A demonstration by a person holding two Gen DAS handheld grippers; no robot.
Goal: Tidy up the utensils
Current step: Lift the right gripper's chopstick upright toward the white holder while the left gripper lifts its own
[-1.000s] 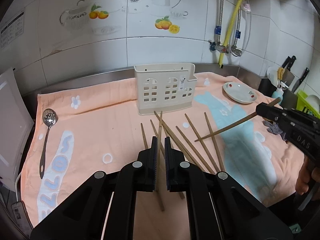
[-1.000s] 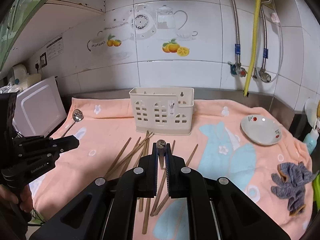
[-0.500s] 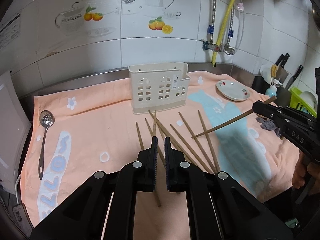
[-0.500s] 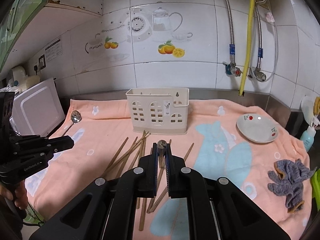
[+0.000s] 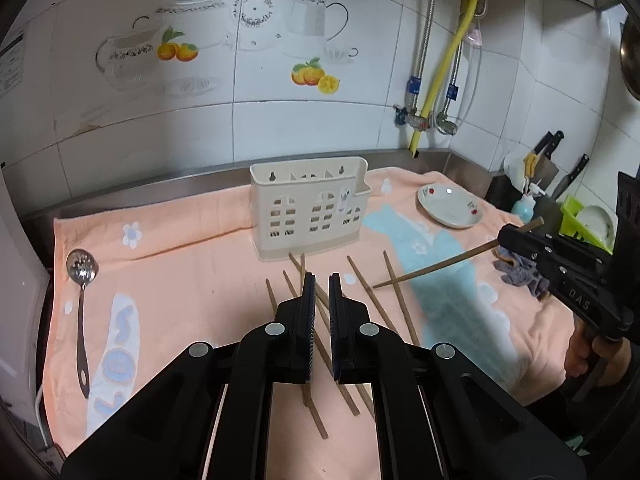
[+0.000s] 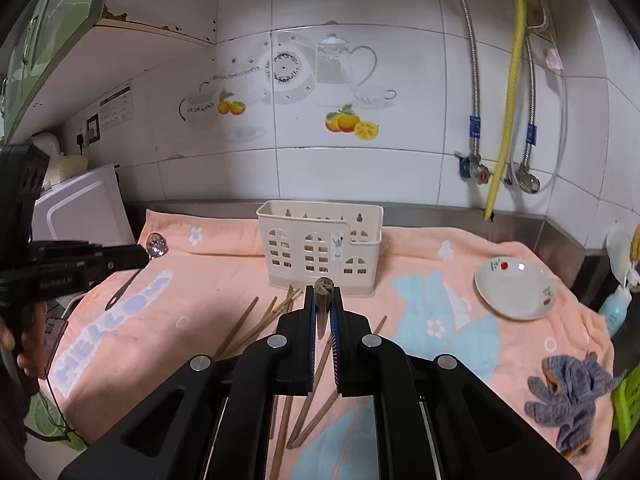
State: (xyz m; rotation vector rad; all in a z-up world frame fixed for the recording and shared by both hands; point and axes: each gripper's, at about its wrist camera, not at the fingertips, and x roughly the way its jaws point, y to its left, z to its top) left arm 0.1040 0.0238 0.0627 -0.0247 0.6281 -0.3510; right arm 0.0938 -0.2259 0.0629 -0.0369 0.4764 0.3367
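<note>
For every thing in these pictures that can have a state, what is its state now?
left gripper: shut on one chopstick
right gripper: shut on one chopstick
utensil holder: upright, looks empty
loose chopsticks: scattered flat on towel
slotted spoon: lying flat
small plate: empty

Peach towel point(image 5: 192, 264) – blue fish, white flowers

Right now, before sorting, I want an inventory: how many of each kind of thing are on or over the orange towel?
chopsticks: 8, some partly hidden, one in the right claw
slotted spoon: 1
utensil holder: 1
plate: 1
grey cloth: 1
Total: 12
</note>
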